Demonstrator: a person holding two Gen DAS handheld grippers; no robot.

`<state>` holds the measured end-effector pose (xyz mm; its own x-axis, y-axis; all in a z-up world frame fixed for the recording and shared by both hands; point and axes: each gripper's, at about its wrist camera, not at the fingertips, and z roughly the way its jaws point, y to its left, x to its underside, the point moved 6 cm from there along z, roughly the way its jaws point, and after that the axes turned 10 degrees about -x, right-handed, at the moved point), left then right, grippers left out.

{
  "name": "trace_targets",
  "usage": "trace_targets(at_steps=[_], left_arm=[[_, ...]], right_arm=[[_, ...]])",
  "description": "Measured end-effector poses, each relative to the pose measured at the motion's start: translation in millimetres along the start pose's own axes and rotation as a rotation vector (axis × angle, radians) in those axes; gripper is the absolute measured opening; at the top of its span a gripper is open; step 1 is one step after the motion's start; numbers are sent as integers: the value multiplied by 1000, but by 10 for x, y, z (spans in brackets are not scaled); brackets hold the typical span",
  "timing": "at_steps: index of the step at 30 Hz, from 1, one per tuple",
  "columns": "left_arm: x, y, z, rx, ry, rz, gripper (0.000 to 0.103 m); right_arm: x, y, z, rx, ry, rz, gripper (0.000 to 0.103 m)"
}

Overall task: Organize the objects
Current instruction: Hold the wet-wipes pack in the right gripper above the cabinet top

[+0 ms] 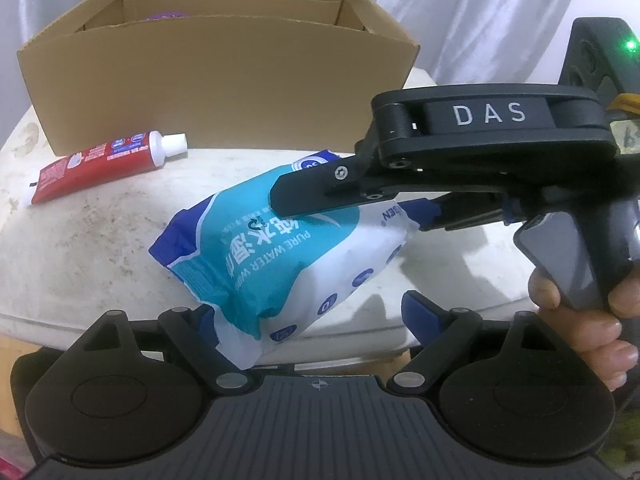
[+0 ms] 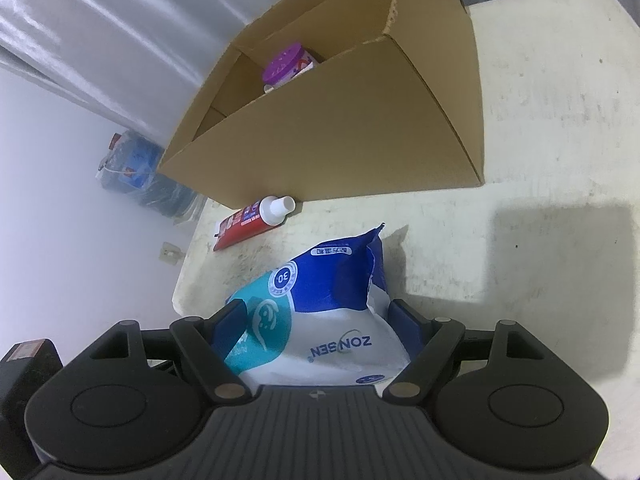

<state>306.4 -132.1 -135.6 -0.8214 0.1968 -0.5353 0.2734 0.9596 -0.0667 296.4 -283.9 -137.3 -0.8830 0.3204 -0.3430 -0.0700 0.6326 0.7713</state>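
While the right gripper [image 2: 316, 320] clamped the wipes [image 1: 280, 248], the left gripper [image 1: 308, 312] hung open; lift high, clearing the box [image 2: 352, 128] wall.

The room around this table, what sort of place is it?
Probably a home, perhaps a storage corner: a worn white table holding a cardboard box, toothpaste tube and wet wipes pack, with curtains behind.

A scuffed, off-white tabletop [image 2: 540, 120] with rounded corners carries an open brown cardboard box [image 2: 340, 140]. Just in front of the box lies a red toothpaste tube with a white cap [image 1: 108, 164]. Nearer the edge is a blue, teal and white wet-wipes pack [image 1: 288, 256].
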Motion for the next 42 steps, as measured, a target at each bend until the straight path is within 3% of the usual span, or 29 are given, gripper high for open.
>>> trace_targets(at_steps=[6, 13, 18, 26, 42], left_arm=[[-108, -3, 79, -2, -12, 0, 88], [5, 4, 34, -11, -36, 13, 87], [66, 11, 72, -60, -62, 64, 82], [71, 137, 107, -85, -72, 43, 75], [26, 145, 107, -77, -75, 42, 79]], right_arm=[[-8, 58, -14, 7, -7, -18, 81], [-32, 78, -11, 21, -17, -52, 81], [-20, 46, -11, 17, -18, -44, 80], [-4, 2, -77, 31, -36, -37, 79], [50, -92, -18, -44, -28, 29, 76]])
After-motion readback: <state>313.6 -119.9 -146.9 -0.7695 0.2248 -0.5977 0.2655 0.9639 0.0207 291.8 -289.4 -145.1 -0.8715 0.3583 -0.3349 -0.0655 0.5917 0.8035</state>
